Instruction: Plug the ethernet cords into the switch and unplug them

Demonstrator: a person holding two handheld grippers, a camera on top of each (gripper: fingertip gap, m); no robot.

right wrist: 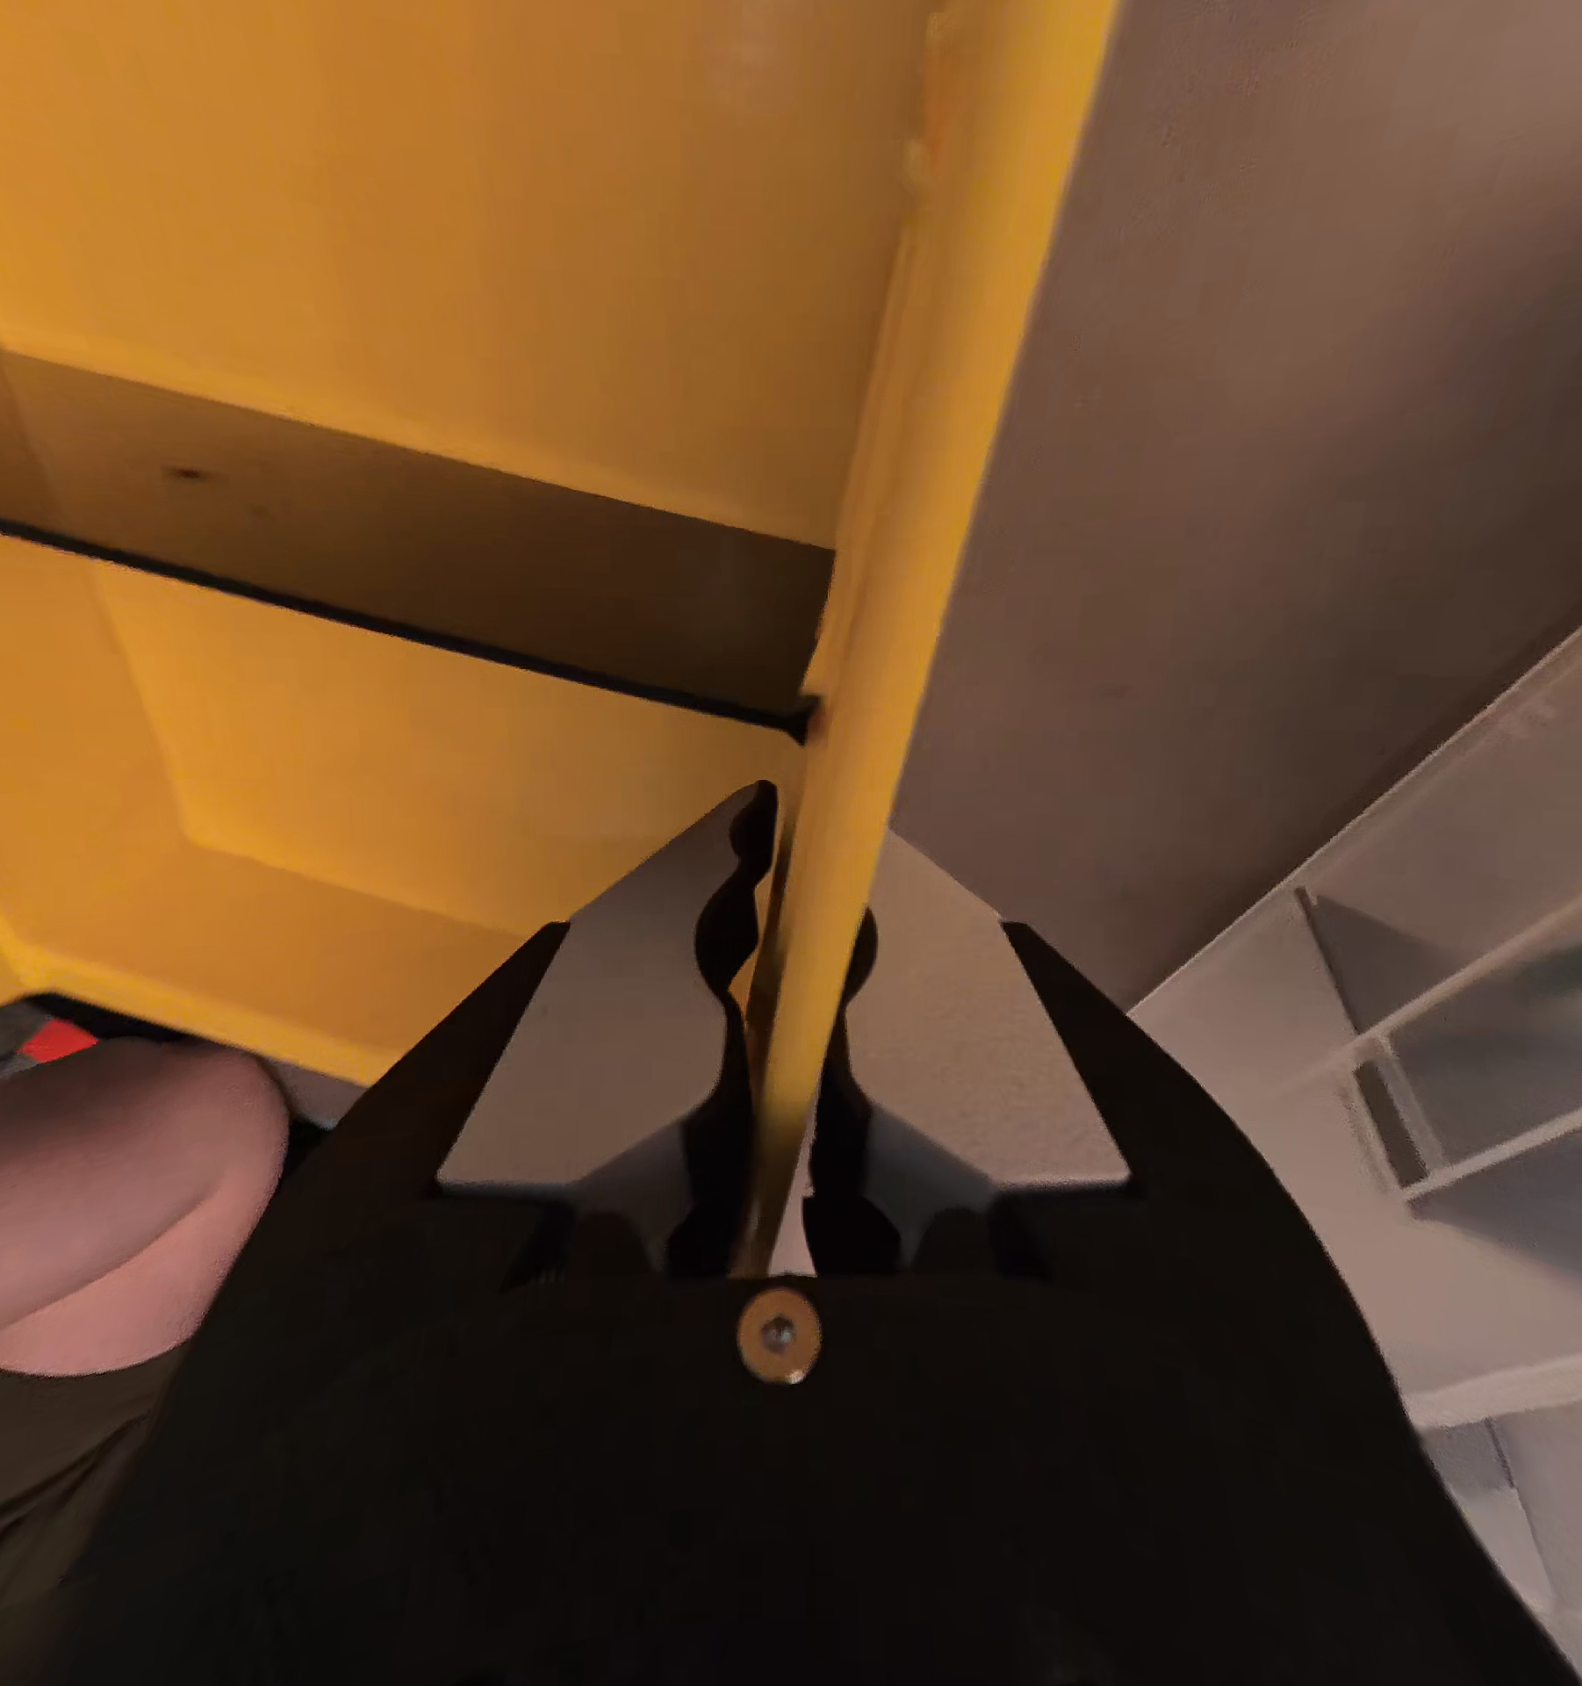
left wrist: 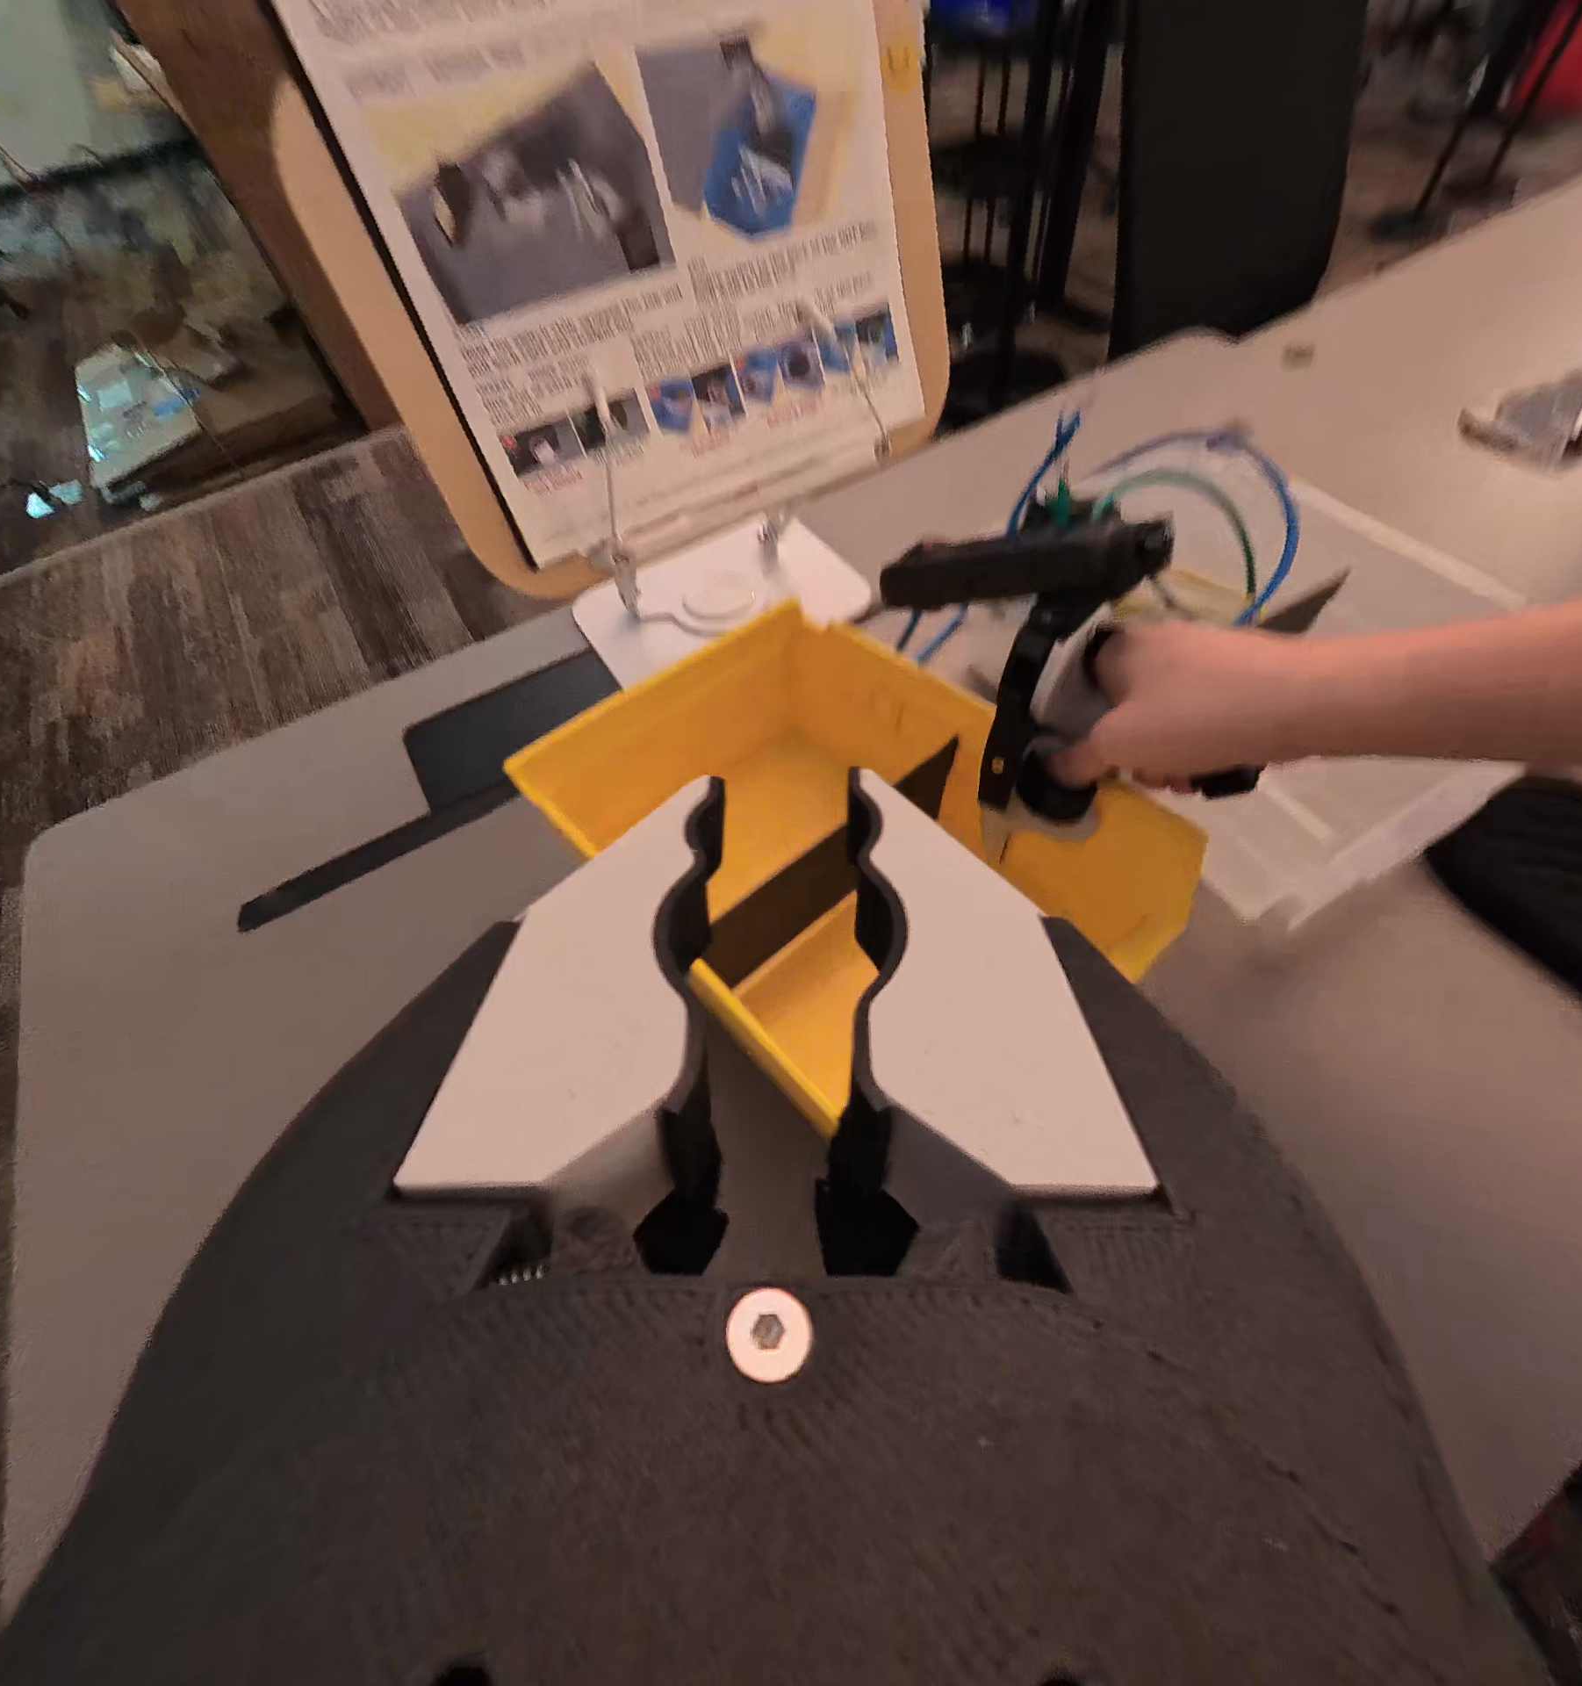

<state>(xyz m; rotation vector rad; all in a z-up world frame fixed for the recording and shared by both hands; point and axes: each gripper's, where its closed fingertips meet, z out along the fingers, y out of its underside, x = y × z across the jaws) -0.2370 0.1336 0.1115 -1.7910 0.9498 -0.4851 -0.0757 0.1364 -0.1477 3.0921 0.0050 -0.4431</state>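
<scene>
A yellow bin [left wrist: 678, 730] with a black divider [left wrist: 796, 894] stands on the grey table. My left gripper [left wrist: 787, 785] is open and empty, hovering over the bin's near corner. My right gripper [right wrist: 828, 821] is shut on the bin's right wall [right wrist: 869, 547], one finger inside and one outside. In the left wrist view it [left wrist: 997, 835] points down at that wall, held by a hand [left wrist: 1161, 721]. Blue and green ethernet cords [left wrist: 1225, 511] loop in a clear tray [left wrist: 1371, 584] behind it. I cannot make out the switch.
A printed sign on a white stand [left wrist: 641, 274] rises behind the bin. A flat black piece [left wrist: 495, 739] lies left of the bin. The clear tray [right wrist: 1453, 1004] sits right beside the bin's gripped wall. The table's left edge [left wrist: 30, 912] drops to the carpeted floor.
</scene>
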